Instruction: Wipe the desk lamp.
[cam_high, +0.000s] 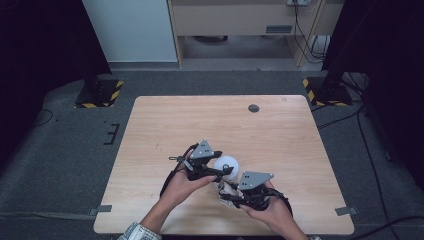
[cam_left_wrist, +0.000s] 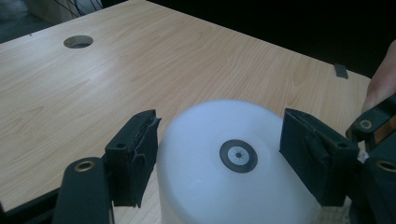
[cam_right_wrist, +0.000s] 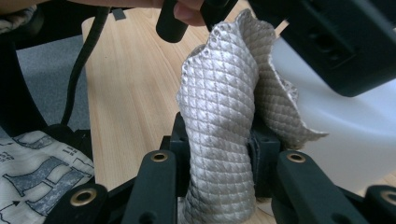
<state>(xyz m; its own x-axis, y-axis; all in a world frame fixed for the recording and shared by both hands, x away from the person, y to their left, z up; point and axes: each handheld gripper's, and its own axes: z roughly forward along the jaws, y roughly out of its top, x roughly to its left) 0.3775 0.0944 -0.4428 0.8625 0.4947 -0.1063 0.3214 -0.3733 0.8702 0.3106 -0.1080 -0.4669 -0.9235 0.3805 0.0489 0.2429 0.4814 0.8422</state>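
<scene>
At the near middle of the wooden table (cam_high: 165, 120), a person's left gripper (cam_left_wrist: 219, 154) stands wide open around a white dome-shaped object (cam_left_wrist: 233, 163), its jaws flanking without touching it. The right gripper (cam_right_wrist: 219, 154) is clamped on a quilted grey cloth (cam_right_wrist: 224, 116), held up just beside the dome. The work appears to be wiping; next, the left jaws likely need to close to steady the dome.
</scene>
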